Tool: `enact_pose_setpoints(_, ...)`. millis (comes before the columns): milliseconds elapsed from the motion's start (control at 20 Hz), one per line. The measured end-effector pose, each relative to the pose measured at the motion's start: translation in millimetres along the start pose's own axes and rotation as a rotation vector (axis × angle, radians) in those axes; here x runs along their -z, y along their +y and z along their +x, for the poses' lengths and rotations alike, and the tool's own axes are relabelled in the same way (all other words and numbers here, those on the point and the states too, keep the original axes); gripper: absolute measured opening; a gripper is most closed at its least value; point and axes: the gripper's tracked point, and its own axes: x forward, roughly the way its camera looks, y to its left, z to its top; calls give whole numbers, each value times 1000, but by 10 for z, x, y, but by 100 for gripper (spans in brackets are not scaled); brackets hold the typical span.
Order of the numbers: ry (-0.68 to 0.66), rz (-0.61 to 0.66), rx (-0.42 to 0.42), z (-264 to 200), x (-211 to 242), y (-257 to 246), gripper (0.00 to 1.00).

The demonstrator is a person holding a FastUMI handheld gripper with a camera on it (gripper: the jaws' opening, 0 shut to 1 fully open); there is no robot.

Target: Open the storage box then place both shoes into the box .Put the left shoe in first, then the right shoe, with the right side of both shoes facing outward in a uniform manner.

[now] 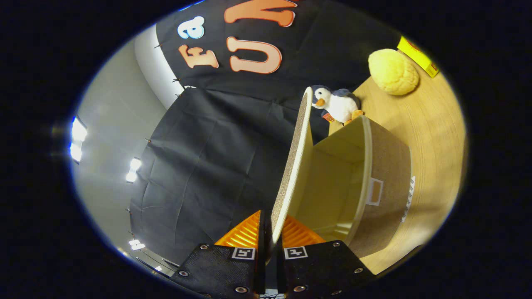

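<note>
We have the fingers [272, 236] clamped on the free edge of the lid [293, 166], one finger on each face, lid edge running straight out from between them. The lid is swung up and stands clear of the storage box [386, 187], so the box is open.

The camera is rolled, so the wooden surface [432, 137] reads as a slope on the far side of the box. The box sits on it with its mouth facing the lid. We see a pale interior, a thin pale rim around the mouth, a woven brown outer wall with a small label frame [375, 192] on it. The interior we can see holds nothing.

Edges:
- Lid rim is pale, curved by the lens, and its far end comes just beside the penguin plush [338, 104].
- The box's far rim touches or nearly touches the penguin; we cannot tell which.
- The gap between lid and box mouth widens away from the fingers; it is narrowest near the finger tips, where the lid meets the box.

Room:
- On the lid's outer face there is only the black cloth wall [208, 158], well back.
- Beyond the box the surface is bare up to a yellow round cushion [392, 71] and a yellow carton [417, 56] behind it, both well apart from the box.
- Ceiling lights [77, 139] sit off past the cloth.
</note>
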Motion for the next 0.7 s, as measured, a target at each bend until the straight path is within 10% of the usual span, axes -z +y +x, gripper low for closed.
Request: enact_pose_setpoints(700, 16, -232, 66, 1040, 247, 783, 14)
